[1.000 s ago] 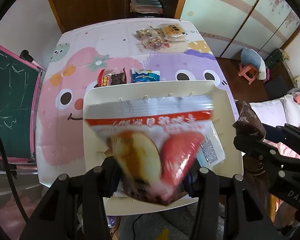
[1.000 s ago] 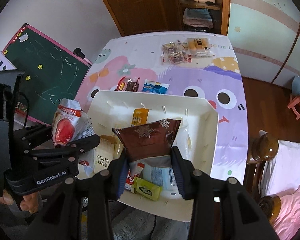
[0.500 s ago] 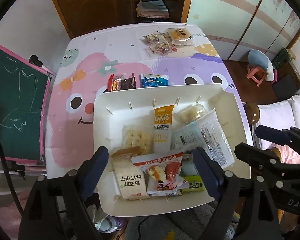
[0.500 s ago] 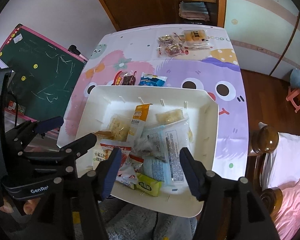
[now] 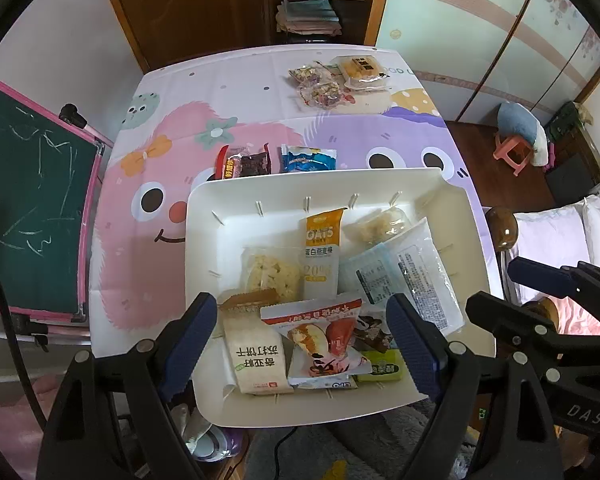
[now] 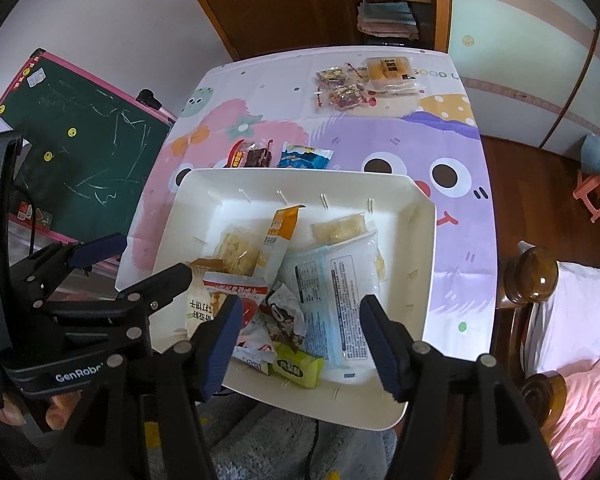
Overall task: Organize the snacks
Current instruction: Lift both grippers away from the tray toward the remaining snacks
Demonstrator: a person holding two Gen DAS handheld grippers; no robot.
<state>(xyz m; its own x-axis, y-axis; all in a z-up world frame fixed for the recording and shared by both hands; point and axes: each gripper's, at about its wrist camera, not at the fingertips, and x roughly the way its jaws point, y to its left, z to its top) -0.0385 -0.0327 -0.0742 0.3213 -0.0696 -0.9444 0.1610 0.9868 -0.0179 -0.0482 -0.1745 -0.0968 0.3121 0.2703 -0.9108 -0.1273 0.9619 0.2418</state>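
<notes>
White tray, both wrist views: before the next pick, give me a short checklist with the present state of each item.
1. Left gripper empty, jaws apart after just opening over the red-and-white snack packet: ok.
2. Right gripper empty, jaws apart after just opening over the brown wrapper: ok.
3. Both released packets lie inside the white tray, none over its rim: ok.
4. Snacks left on the tablecloth: red-and-brown packet, blue packet, and the far cluster of clear packets: not ok, not yet tidied.
5. Tray fully on the table: cannot tell; its near edge seems to overhang.
</notes>
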